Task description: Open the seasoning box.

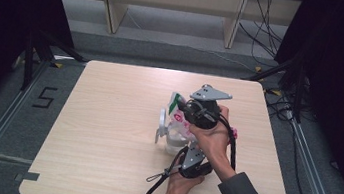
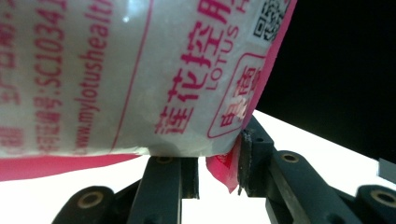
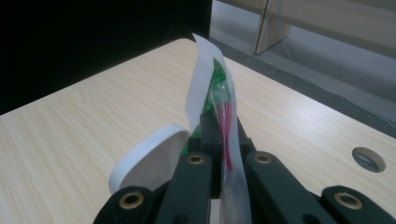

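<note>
Pale wooden table (image 1: 104, 133) fills the high view, where both hands meet right of centre over a clear container (image 1: 174, 140) with a white lid (image 1: 162, 118). Right gripper (image 3: 219, 133) pinches the plastic packet (image 3: 224, 112) edge tight. Left gripper (image 2: 219, 172) clamps the packet's pink-printed bottom corner.

One wooden worktop (image 1: 104, 133). On it, one clear plastic container (image 1: 174, 140) with one white lid (image 1: 163, 121). One plastic bag (image 1: 177, 105) printed in pink and green. Two hand-held tools: the left tool (image 1: 188, 152) and the right tool (image 1: 186, 110). Two hands.
</note>
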